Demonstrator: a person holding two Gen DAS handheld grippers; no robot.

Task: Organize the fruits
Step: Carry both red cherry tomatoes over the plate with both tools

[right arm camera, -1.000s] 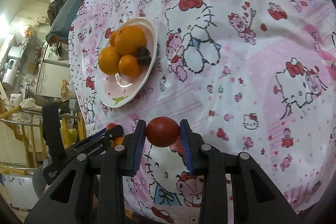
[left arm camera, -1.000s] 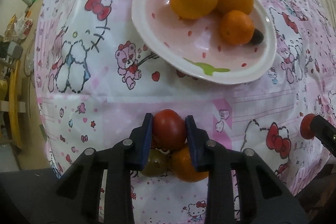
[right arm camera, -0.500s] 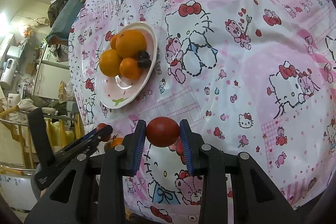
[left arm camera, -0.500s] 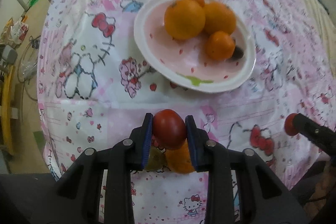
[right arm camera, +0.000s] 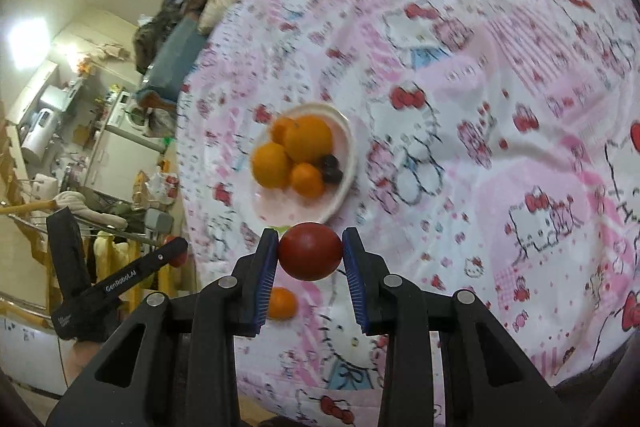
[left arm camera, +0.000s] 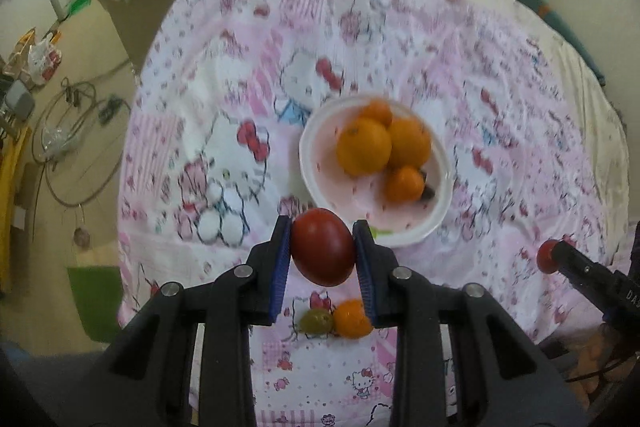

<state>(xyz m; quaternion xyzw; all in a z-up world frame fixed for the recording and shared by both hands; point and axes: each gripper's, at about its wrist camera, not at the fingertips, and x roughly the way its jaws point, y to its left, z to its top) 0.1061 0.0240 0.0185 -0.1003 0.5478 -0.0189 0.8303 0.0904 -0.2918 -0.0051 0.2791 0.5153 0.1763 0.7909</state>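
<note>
The left gripper (left arm camera: 322, 254) is clamped on a dark red tomato (left arm camera: 322, 253) at the lower centre of its frame, held above the pink patterned cloth (left arm camera: 224, 87). The right gripper (right arm camera: 310, 257) likewise pinches a second red tomato (right arm camera: 310, 256) at the lower centre of its own view. The white plate (left arm camera: 440, 203) sits just above each gripper in the frame, holding four oranges (left arm camera: 363, 151) and a small dark fruit, possibly a grape, though blur makes that uncertain. Below the left jaws, a green fruit (left arm camera: 317, 321) and a small orange fruit (left arm camera: 352, 318) lie touching each other on the cloth.

The step in hand looks like carrying both tomatoes towards the plate. Next, each needs lowering onto the bare near side of the plate before the jaws part, clear of the piled oranges, so nothing rolls.
</note>
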